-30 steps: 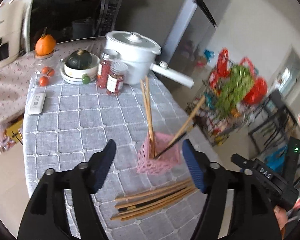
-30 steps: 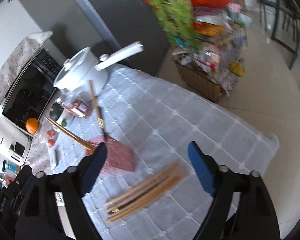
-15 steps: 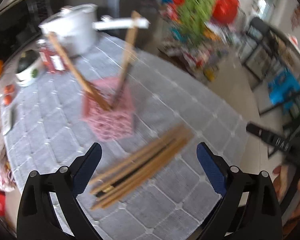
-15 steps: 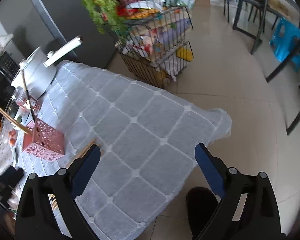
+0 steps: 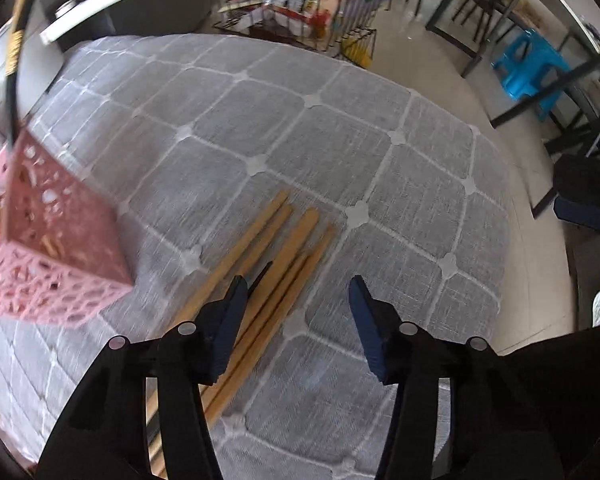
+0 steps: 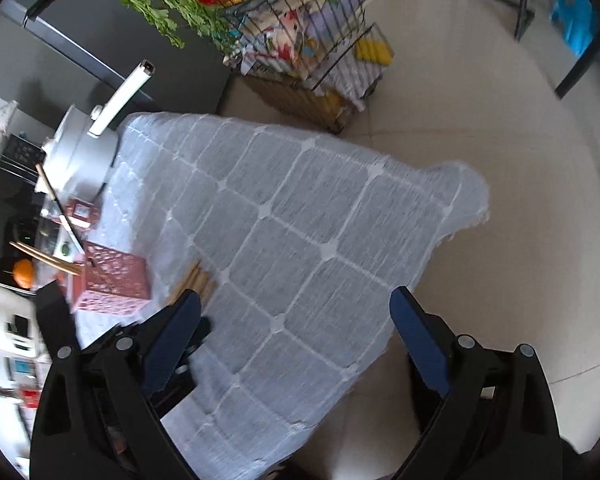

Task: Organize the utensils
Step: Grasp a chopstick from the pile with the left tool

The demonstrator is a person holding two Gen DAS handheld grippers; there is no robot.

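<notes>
A bundle of wooden chopsticks (image 5: 268,264) lies flat on the grey checked tablecloth (image 5: 340,152). A pink lattice holder (image 5: 48,248) stands to its left with a few chopsticks upright in it. My left gripper (image 5: 296,304) is open and empty, low over the near part of the bundle. My right gripper (image 6: 296,312) is open and empty, high above the table's near edge. In the right wrist view the holder (image 6: 112,276) and the bundle (image 6: 194,280) sit at the left, with the left gripper's black body over the bundle's near end.
A white pot (image 6: 84,148) with a long handle stands at the far end of the table. A wire rack (image 6: 312,52) full of goods and greens stands on the floor beyond. A blue stool (image 5: 532,64) and dark chairs are at the right.
My left gripper has dropped down close over the chopstick bundle and narrowed its opening. My right gripper has swung away from the bundle toward the table's edge and floor.
</notes>
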